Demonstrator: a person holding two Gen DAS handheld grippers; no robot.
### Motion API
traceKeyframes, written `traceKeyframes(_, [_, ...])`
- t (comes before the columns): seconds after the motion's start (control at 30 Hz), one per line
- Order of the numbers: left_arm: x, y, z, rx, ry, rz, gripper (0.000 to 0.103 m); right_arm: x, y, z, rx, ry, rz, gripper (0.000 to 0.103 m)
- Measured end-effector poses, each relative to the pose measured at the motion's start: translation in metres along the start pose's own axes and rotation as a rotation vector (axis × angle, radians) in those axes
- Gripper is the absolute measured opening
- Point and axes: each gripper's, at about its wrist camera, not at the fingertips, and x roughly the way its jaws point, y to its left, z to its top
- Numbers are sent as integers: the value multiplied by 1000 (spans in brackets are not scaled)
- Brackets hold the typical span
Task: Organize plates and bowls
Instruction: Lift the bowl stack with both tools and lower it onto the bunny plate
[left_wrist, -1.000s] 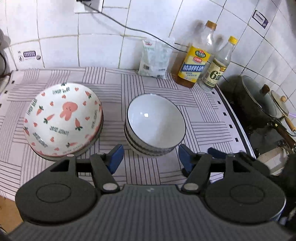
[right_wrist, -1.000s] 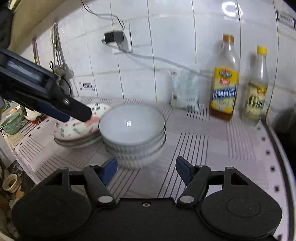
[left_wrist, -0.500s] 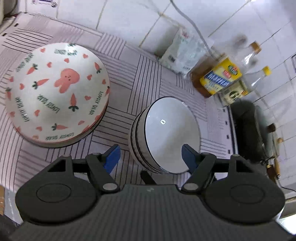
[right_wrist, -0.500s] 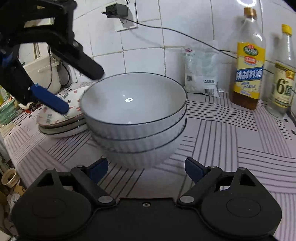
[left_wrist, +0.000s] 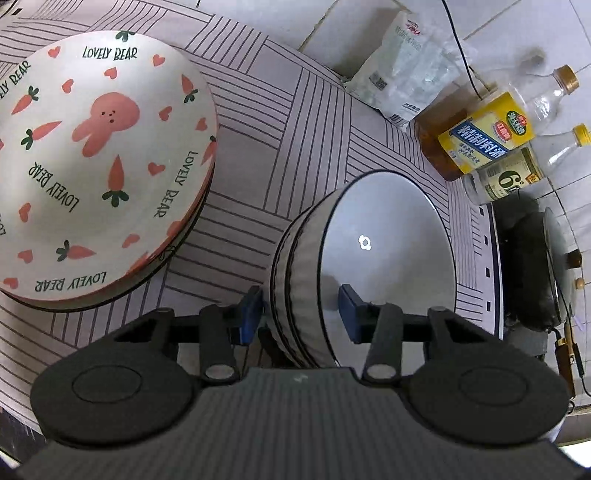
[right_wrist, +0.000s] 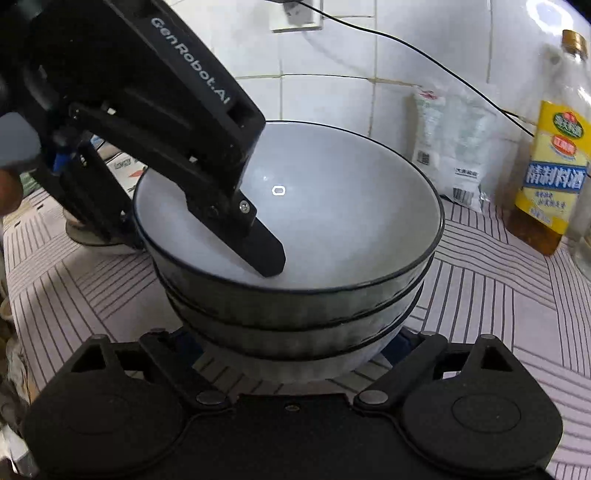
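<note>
The left claw (left_wrist: 301, 312) is angled down over the stack of white bowls (left_wrist: 369, 258), one finger (right_wrist: 264, 251) inside the top bowl and one outside, straddling the rim without clamping. The right claw (right_wrist: 295, 345) is spread wide around the stack's base. The stack of carrot-print plates (left_wrist: 92, 162) sits left on the striped counter (left_wrist: 280, 147).

Open striped table (left_wrist: 280, 177) strip between carrot-print plate stack (left_wrist: 99, 162) and white bowl stack (left_wrist: 369, 258). Behind bowls: plastic bag (left_wrist: 402, 81), two bottles (left_wrist: 491, 136) against wall. Pot (left_wrist: 532, 266) blocks far side. Left tongs (right_wrist: 266, 254) occupy top bowl interior.
</note>
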Motion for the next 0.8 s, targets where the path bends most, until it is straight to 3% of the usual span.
traceKeyframes(0.4, [-3,-24,-5,151,-7,58,44,-9,0,-4,31,-37,-25,94])
traceKeyframes(0.8, [-45,-41,-14,256,-49,34,44,-46,11,4,-10,-140,-88,93])
